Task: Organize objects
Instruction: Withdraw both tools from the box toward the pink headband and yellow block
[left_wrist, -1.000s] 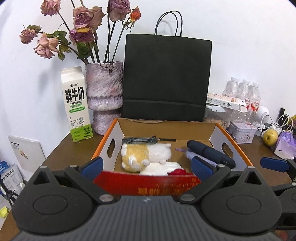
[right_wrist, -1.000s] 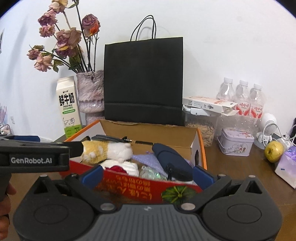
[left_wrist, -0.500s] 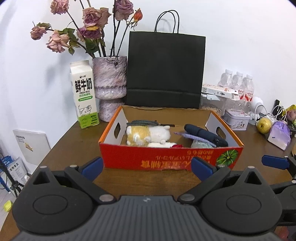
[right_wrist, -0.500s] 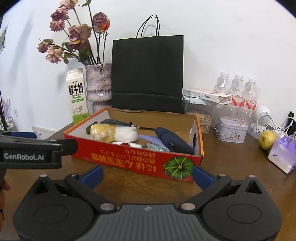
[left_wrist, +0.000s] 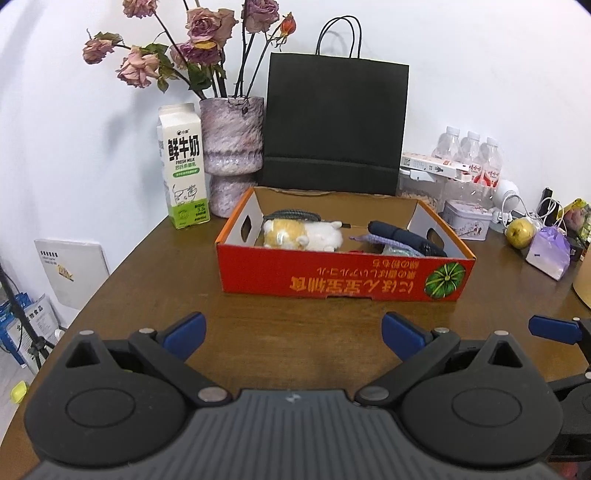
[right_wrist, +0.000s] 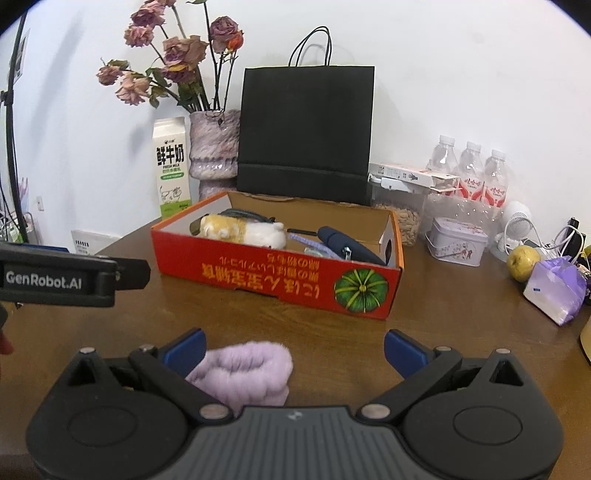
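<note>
A red and orange cardboard box (left_wrist: 343, 277) (right_wrist: 273, 280) stands on the brown table. In it lie a yellow and white plush toy (left_wrist: 301, 234) (right_wrist: 240, 230), a dark folded umbrella (left_wrist: 404, 236) (right_wrist: 347, 243), a black brush and a purple cloth. My left gripper (left_wrist: 293, 330) is open and empty, well short of the box. My right gripper (right_wrist: 293, 349) is open over a fluffy lilac roll (right_wrist: 243, 373) that lies on the table between its fingers, close to the left one. The left gripper's body (right_wrist: 70, 277) shows at the left of the right wrist view.
Behind the box stand a milk carton (left_wrist: 183, 166), a vase of dried roses (left_wrist: 232, 147) and a black paper bag (left_wrist: 334, 125). At the right are water bottles (left_wrist: 469, 155), a tin (left_wrist: 467, 219), a pear (left_wrist: 521, 232), a purple pouch (left_wrist: 548, 251) and cables.
Both grippers have drawn back from the box toward the near table edge. The lilac roll has come into the right wrist view between the right fingers.
</note>
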